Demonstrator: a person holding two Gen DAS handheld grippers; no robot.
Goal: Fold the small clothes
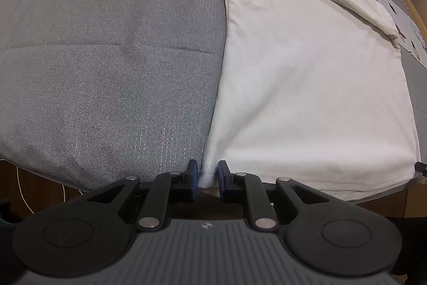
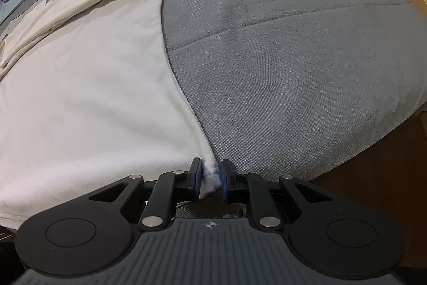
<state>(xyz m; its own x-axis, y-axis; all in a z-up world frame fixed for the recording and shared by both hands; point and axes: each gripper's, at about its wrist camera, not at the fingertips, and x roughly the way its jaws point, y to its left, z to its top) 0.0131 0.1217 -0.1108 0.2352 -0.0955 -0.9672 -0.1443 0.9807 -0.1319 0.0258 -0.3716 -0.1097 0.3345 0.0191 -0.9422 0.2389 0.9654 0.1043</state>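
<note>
My left claw [image 1: 208,178] is clamped on the near left corner of the white garment [image 1: 307,87], and my right claw [image 2: 210,179] pinches the near right corner, cloth bunched between its blue pads. The garment lies spread flat on the grey bed cover [image 1: 106,58], hem toward me, with its far part already turned over in a band. I judge I am at the start of the lengthwise fold: next both corners should rise together and travel to the far edge, kept level and taut. The hem under my claws is hidden, and the collar end is cut off.
</note>
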